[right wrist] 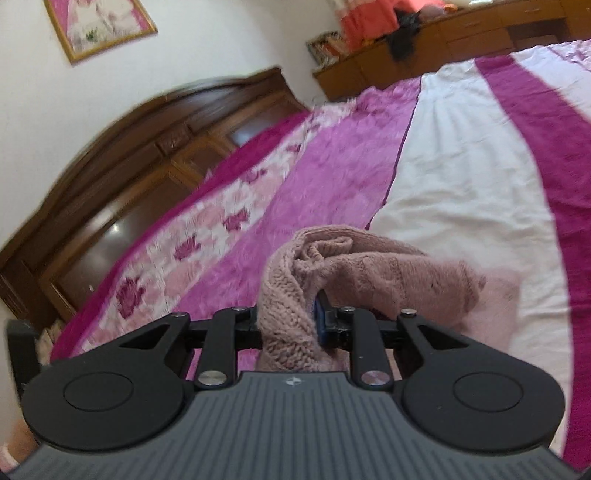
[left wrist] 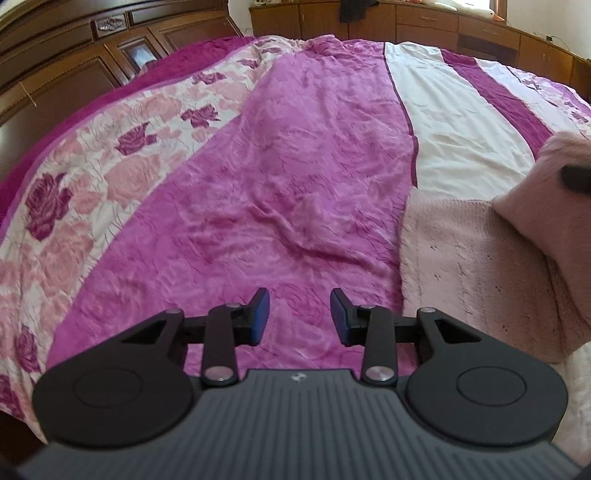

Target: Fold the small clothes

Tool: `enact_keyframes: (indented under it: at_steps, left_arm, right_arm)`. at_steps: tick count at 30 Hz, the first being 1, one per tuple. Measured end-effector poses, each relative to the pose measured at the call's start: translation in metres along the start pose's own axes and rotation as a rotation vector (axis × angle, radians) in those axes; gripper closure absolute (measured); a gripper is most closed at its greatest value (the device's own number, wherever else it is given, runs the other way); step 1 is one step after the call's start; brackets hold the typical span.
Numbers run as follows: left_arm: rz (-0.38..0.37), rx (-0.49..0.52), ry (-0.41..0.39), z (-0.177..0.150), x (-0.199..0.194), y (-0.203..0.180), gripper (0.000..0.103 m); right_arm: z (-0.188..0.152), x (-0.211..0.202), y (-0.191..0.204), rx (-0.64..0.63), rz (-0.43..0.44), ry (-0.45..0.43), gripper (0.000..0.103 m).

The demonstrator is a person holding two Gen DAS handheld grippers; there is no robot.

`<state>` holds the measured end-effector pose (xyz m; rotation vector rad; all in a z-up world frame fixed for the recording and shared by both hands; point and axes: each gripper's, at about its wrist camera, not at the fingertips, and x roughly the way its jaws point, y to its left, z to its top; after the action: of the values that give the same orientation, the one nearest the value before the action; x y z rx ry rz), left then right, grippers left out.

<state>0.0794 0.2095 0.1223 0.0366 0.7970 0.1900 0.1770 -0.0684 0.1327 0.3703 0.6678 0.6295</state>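
Nearest the lens in the right wrist view, the right gripper is pinching a bunched fold of the pink knitted sweater, its fingers closed tight on the wool so that only one blue pad is showing beside the cloth. The gathered part is rising above the fingers and trailing off to the right, where the rest of the sweater is lying on the white stripe of the bedspread.

In the left wrist view the left gripper is hovering over the purple stripe of the bedspread, its fingers standing well apart and holding nothing. The sweater is lying flat just to the right of it, near the bed's edge, and one part is being lifted at the far right (a dark tip of the other gripper is poking out of the raised fold, blurred).

A dark wooden headboard is standing at the left end of the bed, and low wooden cabinets are running along the far wall. A framed picture is hanging on the wall above the headboard.
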Motion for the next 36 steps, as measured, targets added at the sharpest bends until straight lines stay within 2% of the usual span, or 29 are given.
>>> enact_keyframes:
  at_steps: [9,12,13,16,22,26,28,32,36]
  left_arm:
    - [-0.01,0.008,0.001,-0.002,0.011,0.006,0.065]
    - [-0.027,-0.007,-0.006,-0.001,0.015,0.006,0.065]
    - [-0.036,-0.015,-0.01,0.001,0.016,0.006,0.065]
    - [-0.075,-0.038,-0.028,0.007,0.017,0.004,0.065]
    - [-0.165,-0.059,-0.053,0.024,0.024,-0.014,0.064]
    - [-0.24,-0.056,-0.022,0.03,0.037,-0.033,0.062]
    - [-0.267,-0.047,-0.008,0.03,0.045,-0.045,0.05]
    - [-0.279,-0.02,0.016,0.029,0.063,-0.065,0.05]
    - [-0.297,-0.023,0.036,0.031,0.088,-0.081,0.05]
  right_arm:
    - [-0.052,0.098,0.028,-0.051,-0.05,0.188,0.077]
    - [-0.071,0.118,0.031,-0.057,-0.078,0.217,0.073]
    - [-0.075,0.119,0.031,-0.047,-0.07,0.207,0.065]
    - [-0.082,0.11,0.034,-0.032,-0.046,0.169,0.051]
    - [-0.084,0.056,0.033,0.001,-0.009,0.07,0.045]
    - [-0.083,0.016,0.027,-0.049,-0.084,-0.007,0.041]
    - [-0.081,0.0,0.018,-0.055,-0.129,-0.036,0.041]
    - [-0.082,-0.021,-0.005,-0.037,-0.239,-0.08,0.04]
    - [-0.088,-0.027,-0.035,0.037,-0.31,-0.072,0.04]
